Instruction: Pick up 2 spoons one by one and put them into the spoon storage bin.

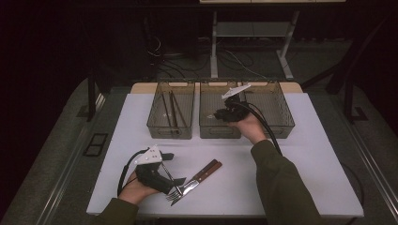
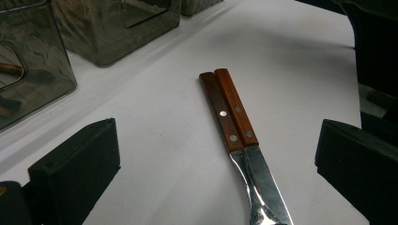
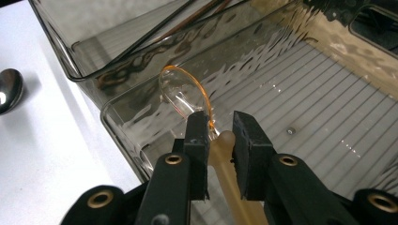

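Observation:
A knife (image 2: 244, 122) and a fork (image 2: 218, 108), both with brown wooden handles, lie side by side on the white table (image 1: 305, 154) near its front edge. My left gripper (image 2: 218, 129) stands open low over them, with a jaw on each side of the handles and neither touching them. In the high view this left gripper (image 1: 172, 182) is at the tines' end of the pair (image 1: 204, 172). My right gripper (image 3: 220, 126) is shut on the beige handle of a spoon with a clear amber bowl (image 3: 183, 91). It holds the spoon inside the right-hand bin (image 1: 277, 117).
Two smoky clear plastic bins stand side by side at the back of the table. The left bin (image 1: 159, 123) holds several long thin sticks. A shiny rounded metal thing (image 3: 9, 89) lies on the table beside the bins. A desk frame and cables are on the floor behind.

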Demonstrator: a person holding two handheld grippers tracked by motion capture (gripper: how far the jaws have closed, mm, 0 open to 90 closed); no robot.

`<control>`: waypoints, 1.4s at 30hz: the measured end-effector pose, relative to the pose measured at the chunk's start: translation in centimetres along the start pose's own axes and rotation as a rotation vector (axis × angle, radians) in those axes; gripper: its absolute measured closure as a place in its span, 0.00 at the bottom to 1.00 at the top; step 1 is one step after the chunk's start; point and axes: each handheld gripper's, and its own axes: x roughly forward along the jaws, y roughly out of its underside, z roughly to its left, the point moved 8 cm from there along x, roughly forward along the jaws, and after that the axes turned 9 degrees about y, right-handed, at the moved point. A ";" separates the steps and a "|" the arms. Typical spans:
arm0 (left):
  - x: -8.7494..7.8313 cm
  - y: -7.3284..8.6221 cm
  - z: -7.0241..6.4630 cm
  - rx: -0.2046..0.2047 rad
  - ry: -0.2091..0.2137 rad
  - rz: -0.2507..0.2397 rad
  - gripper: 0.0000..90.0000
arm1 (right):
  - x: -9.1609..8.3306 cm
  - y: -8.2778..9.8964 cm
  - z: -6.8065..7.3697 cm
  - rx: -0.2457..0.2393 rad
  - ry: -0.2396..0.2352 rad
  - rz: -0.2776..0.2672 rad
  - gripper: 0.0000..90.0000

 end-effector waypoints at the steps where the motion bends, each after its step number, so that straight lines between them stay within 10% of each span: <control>1: 0.0 0.0 0.0 0.001 0.000 0.000 0.00 | 0.1 0.0 0.0 -0.002 -0.002 0.002 0.85; 22: -0.1 0.0 0.1 0.002 -0.005 0.003 0.00 | -1.2 -0.2 0.7 0.024 -0.021 -0.033 0.41; 42: -0.2 0.1 0.3 -0.010 -0.020 -0.001 0.00 | -7.1 4.1 0.0 0.106 0.008 -0.099 0.36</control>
